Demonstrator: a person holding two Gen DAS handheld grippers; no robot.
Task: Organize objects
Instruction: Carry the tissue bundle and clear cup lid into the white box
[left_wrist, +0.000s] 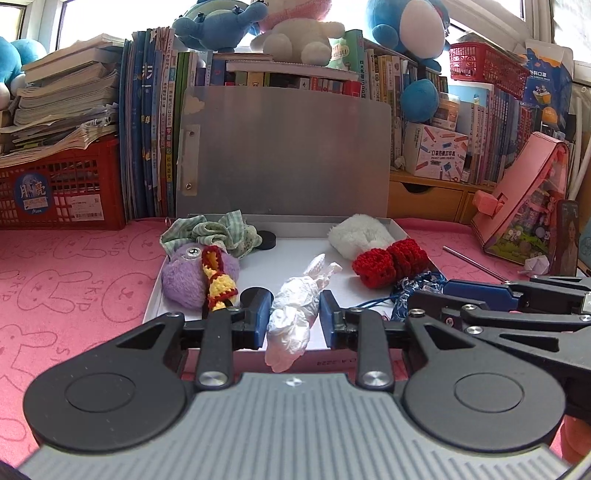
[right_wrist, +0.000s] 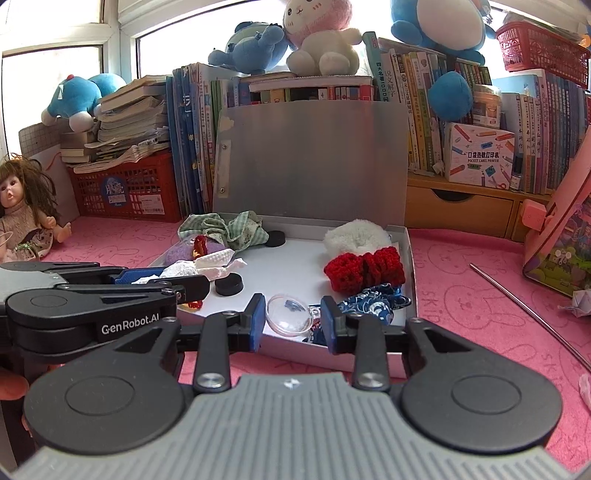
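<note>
An open white box (left_wrist: 280, 254) with a raised silver lid (left_wrist: 284, 151) sits on the pink mat. It holds a green checked cloth (left_wrist: 210, 230), a purple plush (left_wrist: 184, 278) with a red-yellow crochet piece (left_wrist: 218, 280), a white fluffy item (left_wrist: 358, 232), a red crochet bow (left_wrist: 388, 264) and a blue patterned pouch (right_wrist: 373, 304). My left gripper (left_wrist: 293, 317) stands open around a white crinkly bundle (left_wrist: 295, 314) at the box's front edge. My right gripper (right_wrist: 293, 321) stands open around a clear plastic dome (right_wrist: 290, 314); touch cannot be told.
Two black discs (right_wrist: 229, 284) (right_wrist: 275, 238) lie in the box. Books, red baskets (left_wrist: 62, 188) and plush toys line the back. A doll (right_wrist: 22, 210) sits at left. A pink box (left_wrist: 524, 206) and a metal rod (right_wrist: 532, 314) lie at right.
</note>
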